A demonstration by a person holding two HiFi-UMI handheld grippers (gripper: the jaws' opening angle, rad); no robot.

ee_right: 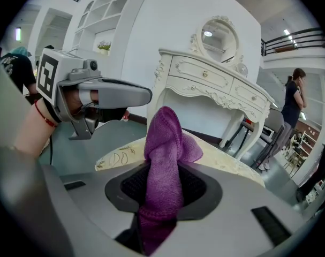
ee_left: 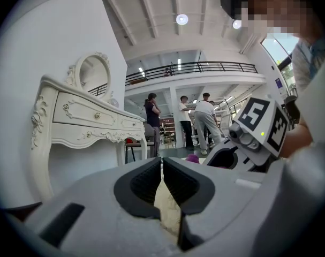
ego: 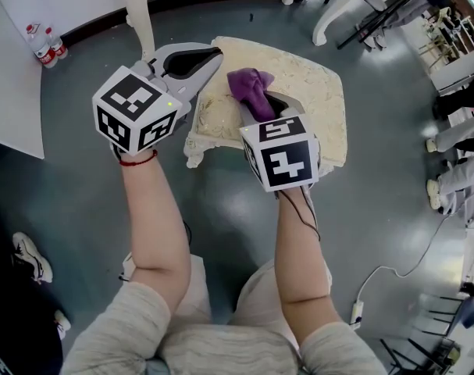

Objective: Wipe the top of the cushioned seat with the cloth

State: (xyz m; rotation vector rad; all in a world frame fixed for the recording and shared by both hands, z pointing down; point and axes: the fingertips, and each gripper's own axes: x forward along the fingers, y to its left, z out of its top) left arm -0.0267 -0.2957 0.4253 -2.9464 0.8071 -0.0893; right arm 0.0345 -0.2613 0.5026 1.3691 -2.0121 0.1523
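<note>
Right gripper [ee_right: 165, 178] clamps purple cloth [ee_right: 165, 135] over the cushioned seat [ego: 315, 92] on grey floor [ego: 88, 76]. Left gripper's [ee_left: 162, 173] jaws meet, empty.

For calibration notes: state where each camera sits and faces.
Head view: on the head, facing steeply down at the cushioned seat; forearms, left gripper, right gripper show.
Left gripper view: on that gripper, along its shut jaws toward the dressing table.
Right gripper view: on that gripper, along jaws shut on the cloth; left gripper shows.
Shared: both gripper views show the dressing table.
</note>
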